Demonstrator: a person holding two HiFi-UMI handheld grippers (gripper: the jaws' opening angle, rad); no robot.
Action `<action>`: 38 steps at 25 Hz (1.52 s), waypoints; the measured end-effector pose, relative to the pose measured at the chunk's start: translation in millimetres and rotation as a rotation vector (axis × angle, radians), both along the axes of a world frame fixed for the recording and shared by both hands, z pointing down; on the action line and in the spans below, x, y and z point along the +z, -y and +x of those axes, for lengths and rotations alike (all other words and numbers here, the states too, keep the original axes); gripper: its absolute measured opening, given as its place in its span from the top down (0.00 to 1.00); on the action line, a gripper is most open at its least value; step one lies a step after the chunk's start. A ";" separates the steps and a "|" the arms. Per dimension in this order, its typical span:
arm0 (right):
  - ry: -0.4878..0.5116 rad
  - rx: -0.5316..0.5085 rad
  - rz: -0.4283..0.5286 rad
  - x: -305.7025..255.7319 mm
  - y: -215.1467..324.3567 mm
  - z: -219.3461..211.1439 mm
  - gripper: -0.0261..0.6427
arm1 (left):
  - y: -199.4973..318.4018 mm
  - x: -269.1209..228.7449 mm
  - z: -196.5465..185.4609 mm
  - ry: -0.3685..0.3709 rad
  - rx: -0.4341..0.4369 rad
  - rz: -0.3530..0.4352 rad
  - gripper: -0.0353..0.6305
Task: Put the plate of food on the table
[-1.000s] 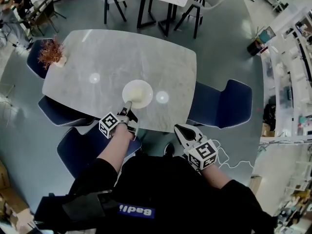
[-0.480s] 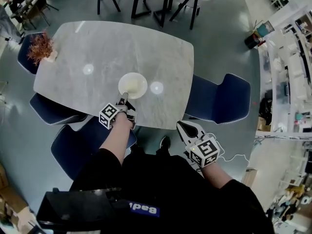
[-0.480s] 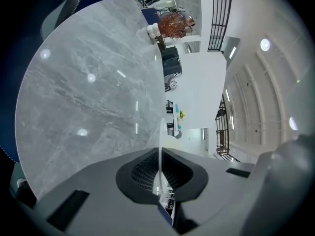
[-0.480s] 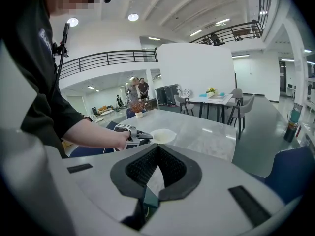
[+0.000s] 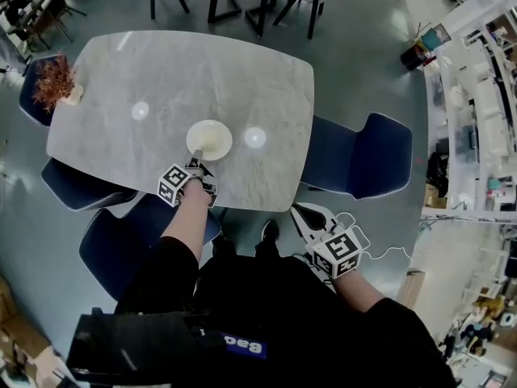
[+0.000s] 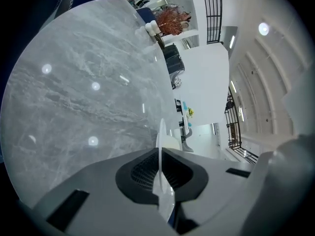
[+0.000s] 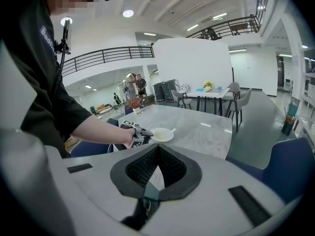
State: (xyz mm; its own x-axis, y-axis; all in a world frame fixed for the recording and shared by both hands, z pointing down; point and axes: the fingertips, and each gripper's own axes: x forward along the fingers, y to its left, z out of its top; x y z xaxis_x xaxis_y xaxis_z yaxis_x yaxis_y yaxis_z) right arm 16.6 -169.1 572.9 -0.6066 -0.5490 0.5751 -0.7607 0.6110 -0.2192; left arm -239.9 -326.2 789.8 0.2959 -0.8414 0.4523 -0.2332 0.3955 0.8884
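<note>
Plate of food: sat on the grey marble table, close to its 6 o'clock edge in the head view; white and round, with something pale in the middle, too small to tell what. Was pinched at its 7 o'clock rim by the left gripper, whose fingers were closed on the thin white edge, seen edge-on between the black pads in the left gripper view. Left forearm: reached bare out of a black sleeve, from 6 o'clock toward the plate. Right gripper: hung off the table at 5 o'clock from the plate, well apart from it, over the floor; fingertips met and held nothing. Blue chair: stood just beside the table's 3 o'clock edge. Two more blue chairs: stood tucked at the table's 7 o'clock corner, partly under the top. Reddish plant: stood in a pale pot at the table's 9 o'clock corner, well apart from the plate. Two bright light spots: showed on the tabletop, one at 3 o'clock of the plate, near it, the other at 10 o'clock.
</note>
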 end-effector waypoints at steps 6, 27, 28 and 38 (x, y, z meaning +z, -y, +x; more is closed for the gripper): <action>0.012 0.000 0.002 7.4 1.7 -1.6 0.94 | 7.5 9.7 -0.5 0.036 0.016 -0.021 0.92; -0.024 0.139 0.006 18.5 14.0 32.3 0.94 | 0.2 37.2 7.9 0.125 0.254 -0.187 0.85; -0.025 0.148 0.007 18.3 14.6 34.3 0.94 | -0.7 37.9 10.2 0.124 0.279 -0.199 0.85; -0.005 0.136 -0.005 18.5 11.1 33.5 0.94 | -12.6 40.3 9.5 0.050 0.330 -0.216 0.84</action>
